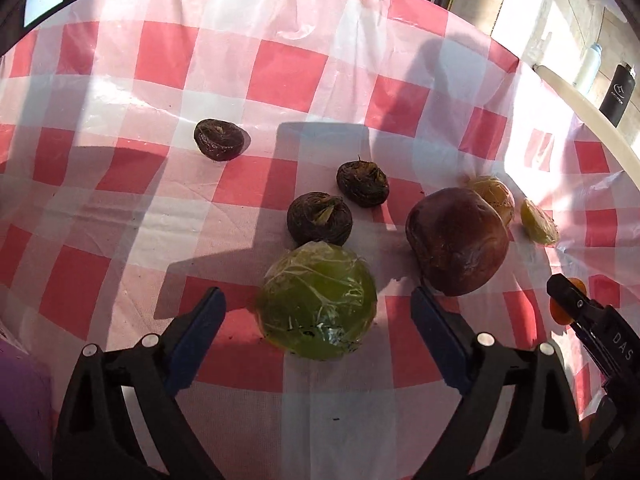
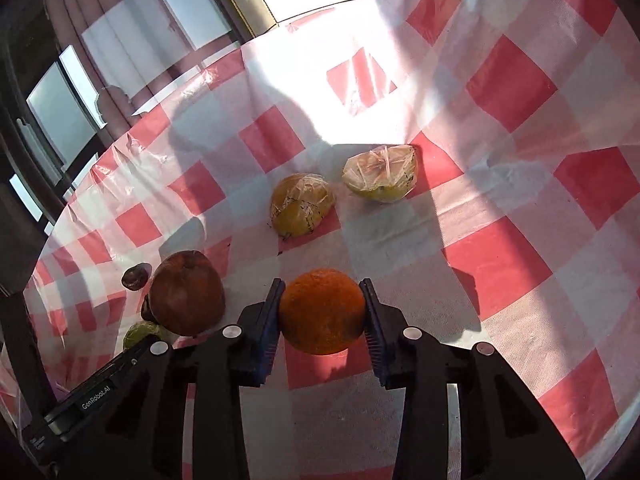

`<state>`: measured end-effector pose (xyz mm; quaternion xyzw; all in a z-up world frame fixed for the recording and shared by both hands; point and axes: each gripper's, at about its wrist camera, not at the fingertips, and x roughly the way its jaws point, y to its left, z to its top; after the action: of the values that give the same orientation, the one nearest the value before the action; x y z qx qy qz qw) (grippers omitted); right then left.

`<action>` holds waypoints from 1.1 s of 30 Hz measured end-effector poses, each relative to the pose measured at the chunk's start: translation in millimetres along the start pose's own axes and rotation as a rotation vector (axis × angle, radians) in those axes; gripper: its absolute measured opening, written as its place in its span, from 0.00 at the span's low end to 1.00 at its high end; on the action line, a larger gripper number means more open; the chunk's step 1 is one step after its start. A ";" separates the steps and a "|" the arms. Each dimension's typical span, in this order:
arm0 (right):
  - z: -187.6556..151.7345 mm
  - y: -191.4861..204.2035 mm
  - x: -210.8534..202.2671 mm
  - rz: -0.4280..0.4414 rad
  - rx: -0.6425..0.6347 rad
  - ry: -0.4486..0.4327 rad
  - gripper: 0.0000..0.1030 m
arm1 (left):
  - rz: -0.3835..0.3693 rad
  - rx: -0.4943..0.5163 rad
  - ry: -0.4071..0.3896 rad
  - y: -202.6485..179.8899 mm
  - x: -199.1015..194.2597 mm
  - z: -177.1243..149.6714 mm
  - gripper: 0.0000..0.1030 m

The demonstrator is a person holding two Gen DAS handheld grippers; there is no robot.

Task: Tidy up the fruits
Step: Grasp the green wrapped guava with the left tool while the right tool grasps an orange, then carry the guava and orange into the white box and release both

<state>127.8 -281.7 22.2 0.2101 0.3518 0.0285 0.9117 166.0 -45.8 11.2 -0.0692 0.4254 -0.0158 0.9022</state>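
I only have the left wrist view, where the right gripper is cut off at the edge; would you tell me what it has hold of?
Observer: The right gripper is shut on an orange, with its fingers pressing both sides.
Operator: Thank you. Is the yellow fruit behind the brown fruit touching it?
Observer: No. In the right wrist view, bare tablecloth lies between them.

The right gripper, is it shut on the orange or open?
Shut on the orange: both pads of the right gripper press its sides.
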 end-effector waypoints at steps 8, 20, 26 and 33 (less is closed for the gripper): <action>-0.2 0.4 -2.0 0.025 -0.008 -0.001 0.37 | 0.079 0.146 0.016 -18.1 4.3 -1.7 0.60; -0.4 0.7 -1.0 0.050 -0.018 0.004 0.37 | -0.046 -0.033 -0.034 23.7 -46.2 -45.0 0.59; 0.1 0.2 -1.6 0.053 -0.014 -0.001 0.37 | -0.061 -0.073 -0.060 30.5 -55.1 -49.7 0.59; -1.3 0.7 -7.9 0.087 -0.031 -0.007 0.37 | -0.101 -0.126 -0.125 35.1 -75.6 -67.3 0.59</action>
<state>121.1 -282.1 26.5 0.2111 0.3386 0.0727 0.9140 64.8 -12.0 21.9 -0.1481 0.3643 -0.0300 0.9189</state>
